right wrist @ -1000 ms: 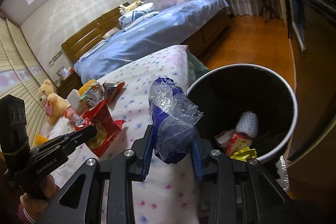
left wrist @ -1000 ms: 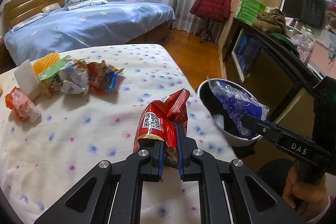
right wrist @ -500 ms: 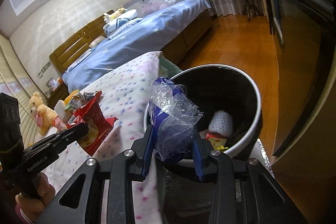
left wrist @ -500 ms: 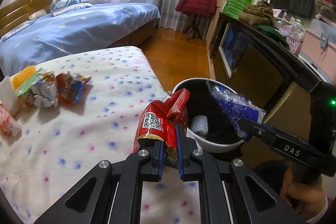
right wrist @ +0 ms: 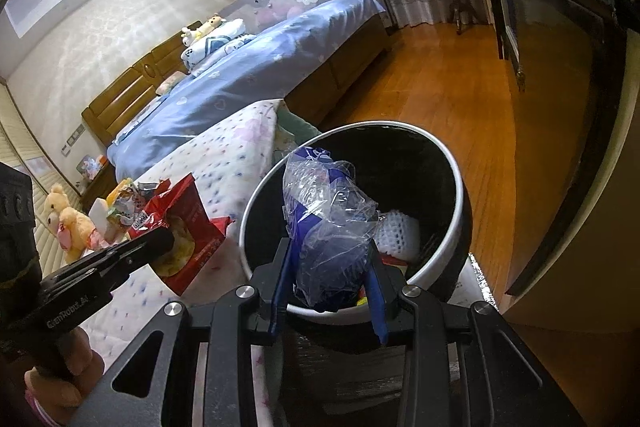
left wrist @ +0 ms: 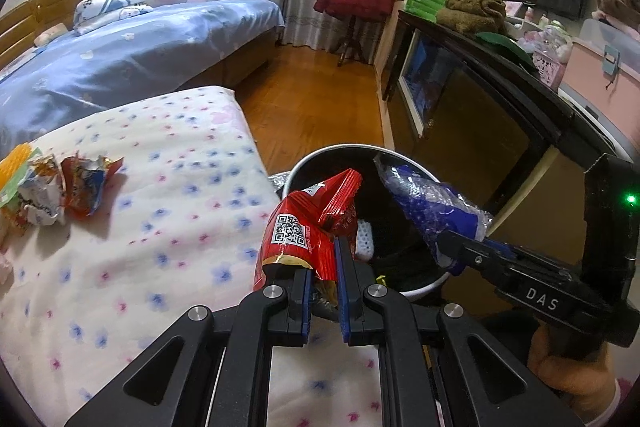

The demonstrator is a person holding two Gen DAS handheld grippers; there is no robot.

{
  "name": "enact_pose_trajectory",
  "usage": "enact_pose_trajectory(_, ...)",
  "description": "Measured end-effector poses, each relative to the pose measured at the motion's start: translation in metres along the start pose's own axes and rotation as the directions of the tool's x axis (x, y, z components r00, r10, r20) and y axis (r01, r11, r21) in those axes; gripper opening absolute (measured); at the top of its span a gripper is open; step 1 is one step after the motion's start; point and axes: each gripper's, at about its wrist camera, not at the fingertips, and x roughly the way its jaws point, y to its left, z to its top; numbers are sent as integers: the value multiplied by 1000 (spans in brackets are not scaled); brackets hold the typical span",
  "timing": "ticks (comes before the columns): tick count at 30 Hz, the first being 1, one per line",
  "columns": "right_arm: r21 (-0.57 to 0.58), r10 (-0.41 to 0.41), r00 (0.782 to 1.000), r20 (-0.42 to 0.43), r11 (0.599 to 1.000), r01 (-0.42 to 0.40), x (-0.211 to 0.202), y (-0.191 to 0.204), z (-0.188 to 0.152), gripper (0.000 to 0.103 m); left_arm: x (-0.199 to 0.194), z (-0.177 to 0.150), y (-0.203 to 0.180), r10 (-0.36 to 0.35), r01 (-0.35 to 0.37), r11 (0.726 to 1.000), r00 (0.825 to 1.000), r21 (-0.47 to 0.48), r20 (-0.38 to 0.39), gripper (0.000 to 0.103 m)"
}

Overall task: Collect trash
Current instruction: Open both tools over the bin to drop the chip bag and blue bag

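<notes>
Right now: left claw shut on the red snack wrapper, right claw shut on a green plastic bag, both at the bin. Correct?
One slip: the bag in the right claw is blue and clear plastic, not green, as the right wrist view shows. The rest holds: the left claw is shut on the red snack wrapper, both at the bin.

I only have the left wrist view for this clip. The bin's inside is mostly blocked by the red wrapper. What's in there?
Observer: In the right wrist view, the bin holds a white foam net against its far wall.
Reviewer: Anything else on the bed beyond the wrapper pile?
Observer: A tan teddy bear sits at the bed's far end, behind the pile.
Reviewer: Is the blue-and-clear bag over the opening?
Observer: Yes, the bag, clamped in the right hand-held gripper, hangs above the bin's near rim.
</notes>
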Motion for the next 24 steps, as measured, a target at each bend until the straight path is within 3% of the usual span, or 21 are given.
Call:
enact_pose_trajectory(20, -4, -44, 999, -21, 999, 44, 15, -15, 16, 37, 39, 17, -15, -17, 17, 1000, 998, 15, -54, 9)
enact_pose_trajectory(24, 3, -49, 998, -27, 999, 49, 18, -18, 21, 40, 45, 21, -14, -21, 22, 1000, 998, 8, -66, 16)
